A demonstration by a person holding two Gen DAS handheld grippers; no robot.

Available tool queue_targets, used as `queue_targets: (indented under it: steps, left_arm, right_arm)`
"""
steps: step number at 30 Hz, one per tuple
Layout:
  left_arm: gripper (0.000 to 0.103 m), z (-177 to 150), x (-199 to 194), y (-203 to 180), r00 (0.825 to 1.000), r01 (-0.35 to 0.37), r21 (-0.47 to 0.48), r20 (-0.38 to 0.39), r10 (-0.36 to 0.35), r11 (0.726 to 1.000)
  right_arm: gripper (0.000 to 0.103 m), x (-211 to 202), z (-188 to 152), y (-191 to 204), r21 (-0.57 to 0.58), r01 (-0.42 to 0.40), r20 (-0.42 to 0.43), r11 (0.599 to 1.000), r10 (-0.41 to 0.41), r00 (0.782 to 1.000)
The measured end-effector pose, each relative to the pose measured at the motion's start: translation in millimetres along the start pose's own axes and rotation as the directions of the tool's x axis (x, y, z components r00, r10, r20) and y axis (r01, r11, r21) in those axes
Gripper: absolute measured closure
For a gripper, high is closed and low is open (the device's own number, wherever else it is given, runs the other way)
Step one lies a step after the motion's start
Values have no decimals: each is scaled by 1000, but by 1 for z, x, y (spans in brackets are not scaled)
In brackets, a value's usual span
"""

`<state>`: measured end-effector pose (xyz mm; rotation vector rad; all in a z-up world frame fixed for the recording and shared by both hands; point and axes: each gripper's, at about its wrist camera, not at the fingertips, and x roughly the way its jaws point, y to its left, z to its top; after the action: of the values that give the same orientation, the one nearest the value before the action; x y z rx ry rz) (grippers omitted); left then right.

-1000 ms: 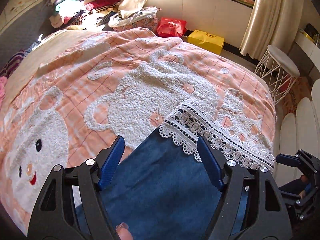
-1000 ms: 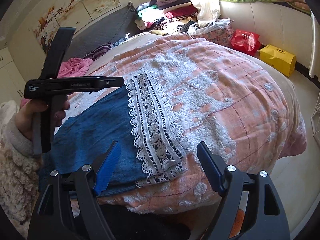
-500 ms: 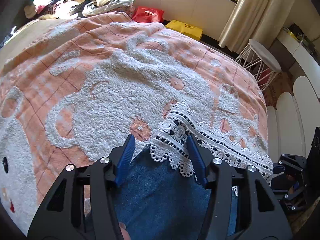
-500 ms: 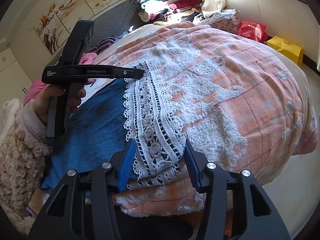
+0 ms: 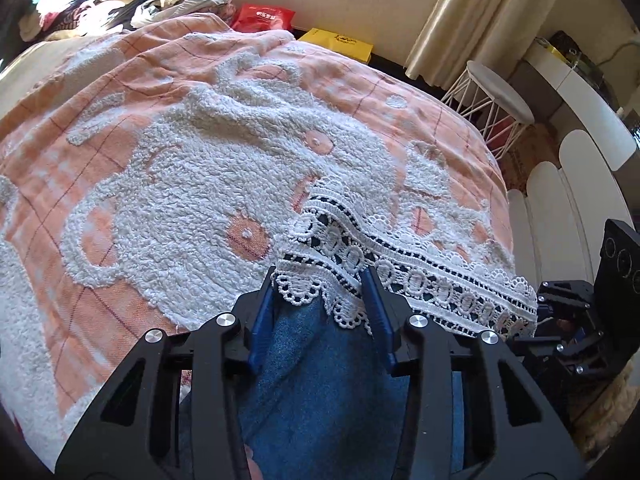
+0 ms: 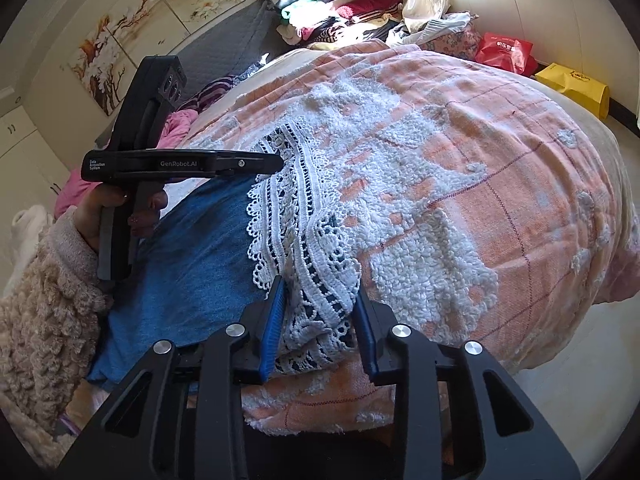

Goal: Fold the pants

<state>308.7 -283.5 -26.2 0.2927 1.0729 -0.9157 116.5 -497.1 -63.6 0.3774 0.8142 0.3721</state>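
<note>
Blue denim pants (image 5: pixel 340 392) with a white lace hem (image 5: pixel 400 264) lie on an orange and white bedspread (image 5: pixel 180 168). My left gripper (image 5: pixel 322 300) is closed in on one corner of the lace hem, the cloth bunched between its blue pads. My right gripper (image 6: pixel 320 304) is closed in on the other corner of the lace hem (image 6: pixel 304 240), which bunches between its pads. The pants (image 6: pixel 188 248) spread to the left in the right wrist view, where the left gripper (image 6: pixel 276 164) shows side-on at the hem's far end.
A pile of clothes (image 6: pixel 344 8) lies at the head of the bed. A red bag (image 5: pixel 264 18) and a yellow box (image 5: pixel 340 44) sit on the floor beyond the bed. A white wire stool (image 5: pixel 496 100) stands to the right by a curtain (image 5: pixel 472 16).
Both grippers moved forward to the lace hem and their jaws narrowed from wide open to pinching the hem corners, which now bunch up.
</note>
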Motion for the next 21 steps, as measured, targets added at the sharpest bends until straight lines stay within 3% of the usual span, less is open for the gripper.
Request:
queue_targets:
  steps: [12, 17, 21]
  left_arm:
    - [67, -2, 9, 1, 1000, -11, -17, 18, 11, 1000]
    - [84, -3, 4, -5, 997, -70, -21, 31, 71, 997]
    - [90, -3, -6, -6, 996, -61, -23, 57, 62, 998]
  right_arm:
    - [70, 7, -2, 6, -29, 4, -11, 1000, -5, 1000]
    - [78, 0, -2, 15, -74, 30, 16, 997, -29, 999]
    - [83, -6, -2, 23, -96, 40, 41, 995, -36, 999]
